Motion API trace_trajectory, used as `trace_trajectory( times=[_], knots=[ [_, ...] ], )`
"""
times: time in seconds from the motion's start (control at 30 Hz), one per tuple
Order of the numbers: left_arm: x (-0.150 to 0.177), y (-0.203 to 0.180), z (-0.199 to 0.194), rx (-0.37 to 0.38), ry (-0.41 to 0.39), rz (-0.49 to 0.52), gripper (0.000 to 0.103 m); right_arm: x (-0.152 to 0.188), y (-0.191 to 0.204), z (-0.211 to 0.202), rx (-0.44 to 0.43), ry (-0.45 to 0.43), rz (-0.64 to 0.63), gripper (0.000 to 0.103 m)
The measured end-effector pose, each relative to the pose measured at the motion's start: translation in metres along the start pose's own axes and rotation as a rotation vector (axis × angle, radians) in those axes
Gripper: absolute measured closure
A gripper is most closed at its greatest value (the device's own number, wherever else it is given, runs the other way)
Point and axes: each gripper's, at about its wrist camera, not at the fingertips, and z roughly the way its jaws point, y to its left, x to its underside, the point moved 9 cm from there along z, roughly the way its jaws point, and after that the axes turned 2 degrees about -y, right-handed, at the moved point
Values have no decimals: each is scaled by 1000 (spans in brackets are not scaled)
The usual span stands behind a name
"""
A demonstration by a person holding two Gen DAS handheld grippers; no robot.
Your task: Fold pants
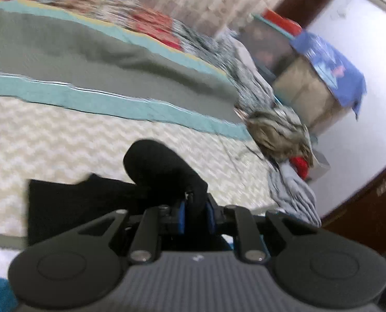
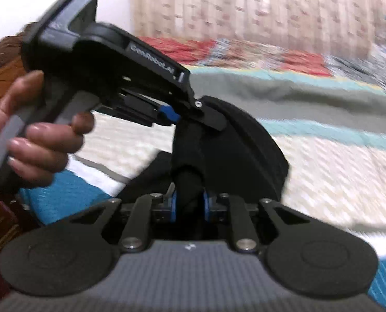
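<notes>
The black pants [image 1: 94, 202] lie on the bed, on a cream zigzag-textured bedspread [image 1: 63, 135], with part of the cloth lifted off the bed and bunched into a rounded hump. In the left wrist view the flat part spreads toward 9 o'clock from the picture's middle, while the hump rises at about 12 o'clock from the left claw [image 1: 196, 214], whose blue pads are pressed against a fold of the black fabric, so it is clamped on the pants. In the right wrist view the right claw [image 2: 188, 204] is likewise closed on a pinched fold of the pants [image 2: 245, 150], the fabric standing up between its blue pads and draping in a dark arch toward 1 o'clock. Above it, at 11 o'clock, the left claw [image 2: 193, 115] reaches in from the side, its tip touching the top of the same raised fold; the person's left hand [image 2: 37, 135] grips its grey handle at 9 o'clock. Both views are motion-blurred. Beyond the pants, a grey band [image 1: 89, 59] edged with teal stripes [image 1: 115, 104] runs across the bedspread, and farther off is a red and patterned quilt section [image 1: 141, 18]. At 3 o'clock in the left view a brownish streaked bundle [image 1: 281, 137] sits at the bed's edge, with light blue-grey cloth [image 1: 294, 189] hanging below it and something red [image 1: 300, 165] between them. At 1 o'clock a box [image 1: 304, 91] stands by the wall under a blue cloth [image 1: 333, 65]. A pale patterned curtain [image 2: 258, 7] hangs behind the bed.
</notes>
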Motion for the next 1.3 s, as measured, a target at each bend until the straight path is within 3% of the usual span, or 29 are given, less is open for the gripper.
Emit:
trace_trajectory(
  times=[0.13, 0.27, 0.33, 0.43, 0.53, 0.6, 0.77, 0.93, 1.03, 1.1, 1.13, 1.17, 1.2, 1.3],
  knots=[
    [0, 53, -27, -86, -19, -84, 88, -10, 38, 39, -98, 66, -21, 82],
    [18, 111, -30, -183, 4, -187, 86, 4, 65, 88, -164, 170, -22, 81],
    [33, 135, -21, -235, 42, -233, 83, 17, 73, 111, -199, 249, -12, 66],
    [57, 160, -11, -281, 93, -290, 76, 27, 75, 123, -207, 307, -6, 64],
    [59, 158, -21, -252, 55, -287, 67, 11, 73, 103, -240, 251, 8, 54],
    [56, 155, -33, -242, 19, -282, 62, -4, 60, 89, -228, 189, 33, 54],
    [49, 137, -57, -185, -50, -277, 62, -27, 1, 68, -87, 90, 137, 54],
    [48, 97, -52, -103, -53, -179, 63, -42, -51, 88, -11, 81, 316, 56],
    [64, 89, -37, -109, 7, -138, 64, -35, -62, 111, 1, 122, 374, 56],
    [85, 95, -21, -148, 101, -152, 68, -19, -75, 129, 34, 191, 388, 56],
    [95, 99, -15, -166, 137, -155, 71, -13, -81, 139, 54, 213, 401, 51],
    [104, 100, -14, -185, 140, -145, 72, -5, -86, 138, 67, 226, 420, 36],
    [107, 98, -16, -193, 123, -124, 71, 0, -90, 139, 73, 236, 441, 29],
    [111, 92, -24, -200, 106, -85, 71, 7, -94, 139, 67, 243, 496, 26]
  ],
)
